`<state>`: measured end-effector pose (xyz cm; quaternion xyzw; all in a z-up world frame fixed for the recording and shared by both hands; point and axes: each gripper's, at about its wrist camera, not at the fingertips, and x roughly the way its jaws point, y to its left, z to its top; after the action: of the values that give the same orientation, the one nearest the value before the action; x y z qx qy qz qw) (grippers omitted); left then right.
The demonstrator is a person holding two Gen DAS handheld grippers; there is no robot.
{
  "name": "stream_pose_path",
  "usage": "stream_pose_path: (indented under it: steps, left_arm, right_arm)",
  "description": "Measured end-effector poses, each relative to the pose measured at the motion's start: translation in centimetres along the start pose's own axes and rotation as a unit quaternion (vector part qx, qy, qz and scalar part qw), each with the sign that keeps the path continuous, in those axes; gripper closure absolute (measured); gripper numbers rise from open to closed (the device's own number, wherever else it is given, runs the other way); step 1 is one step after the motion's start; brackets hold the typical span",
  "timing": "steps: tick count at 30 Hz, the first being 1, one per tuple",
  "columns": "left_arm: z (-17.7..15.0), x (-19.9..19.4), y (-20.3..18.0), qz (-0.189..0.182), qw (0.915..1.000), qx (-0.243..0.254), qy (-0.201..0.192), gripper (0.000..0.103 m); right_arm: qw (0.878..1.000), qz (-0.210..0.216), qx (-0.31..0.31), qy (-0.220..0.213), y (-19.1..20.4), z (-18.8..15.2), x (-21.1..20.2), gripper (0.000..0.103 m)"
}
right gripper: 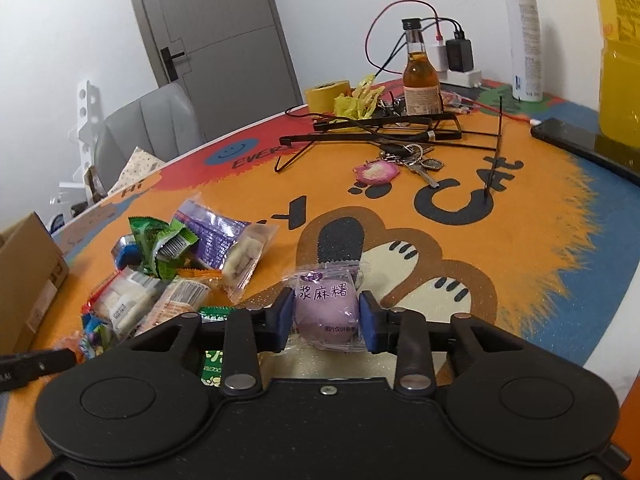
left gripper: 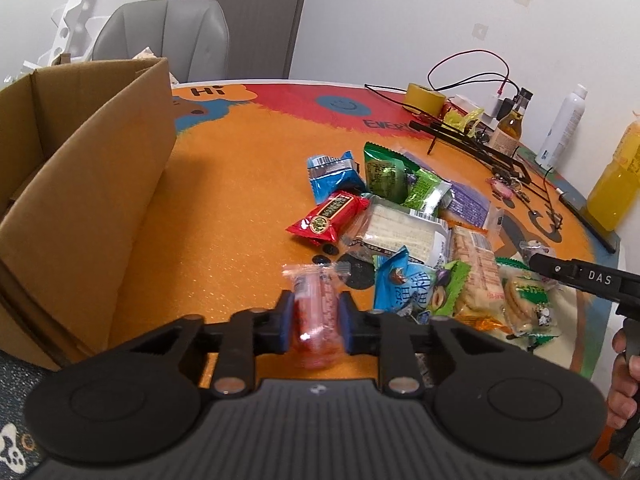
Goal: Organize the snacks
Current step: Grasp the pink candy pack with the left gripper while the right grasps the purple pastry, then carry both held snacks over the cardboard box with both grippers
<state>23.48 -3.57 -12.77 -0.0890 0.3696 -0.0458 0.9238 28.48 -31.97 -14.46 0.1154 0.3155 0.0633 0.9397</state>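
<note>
Left wrist view: my left gripper (left gripper: 313,314) has its fingers pinching one pink wrapped candy (left gripper: 316,304) across its middle, near the tabletop's (left gripper: 224,200) near edge, beside one cardboard box (left gripper: 88,184). It looks light, crinkly, slippery.

Right wrist view: my right gripper (right gripper: 326,312) pinches one purple mochi packet (right gripper: 326,304) (soft, so squeeze gently), with the snack pile (right gripper: 168,272) toward the left edge.

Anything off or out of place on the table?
Non-snack clutter: a ring of keys with a pink charm, a black wire rack lying flat, and red and black charger cables trailing onto the orange cartoon mat. The snack packets lie in a loose overlapping heap, unsorted. No spill or damage shows.
</note>
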Motion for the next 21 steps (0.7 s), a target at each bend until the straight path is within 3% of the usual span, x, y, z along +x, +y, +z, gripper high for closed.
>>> stream_pose_path:
  steps: [11, 21]
  left_arm:
    - [1.3, -2.0, 0.2, -0.008, 0.9998, 0.006, -0.017, 0.084]
    - [4.0, -4.2, 1.4, -0.011, 0.9991, 0.003, -0.041, 0.084]
  right_arm:
    - [1.000, 0.009, 0.015, -0.023, 0.5, 1.7, -1.9, 0.072]
    - [0.999, 0.026, 0.001, -0.029, 4.0, 3.2, -2.4, 0.072]
